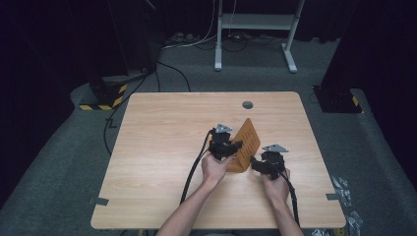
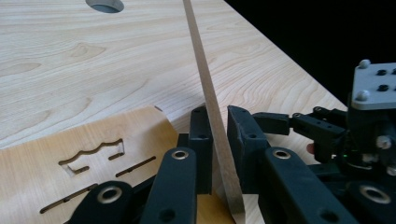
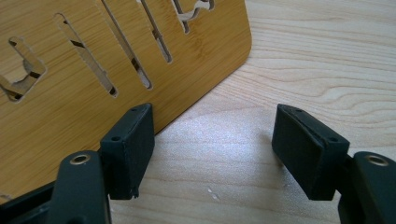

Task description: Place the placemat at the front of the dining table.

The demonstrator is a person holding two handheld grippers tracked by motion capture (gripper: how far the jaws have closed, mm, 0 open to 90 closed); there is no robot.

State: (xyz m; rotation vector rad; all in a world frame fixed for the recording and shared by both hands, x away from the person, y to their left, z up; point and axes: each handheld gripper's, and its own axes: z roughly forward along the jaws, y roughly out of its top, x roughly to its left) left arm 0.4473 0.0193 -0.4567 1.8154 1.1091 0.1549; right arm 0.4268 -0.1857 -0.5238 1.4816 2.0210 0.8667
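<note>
Left gripper [image 2: 219, 154], closest in its own view, has jaws pinched on the raised thin panel [image 2: 205, 88] of a folded bamboo board [image 1: 246, 145], which sits right of the bench [image 1: 162, 147] middle, toward the near edge. Its flat slotted panel [image 3: 70, 88] lies on the bench. Right gripper [image 3: 212, 151], jaws wide apart and holding nothing, sits at that panel's corner.

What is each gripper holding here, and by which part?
The left gripper clamps the raised wooden panel by its thin edge. The right gripper is open, holding nothing.
</note>
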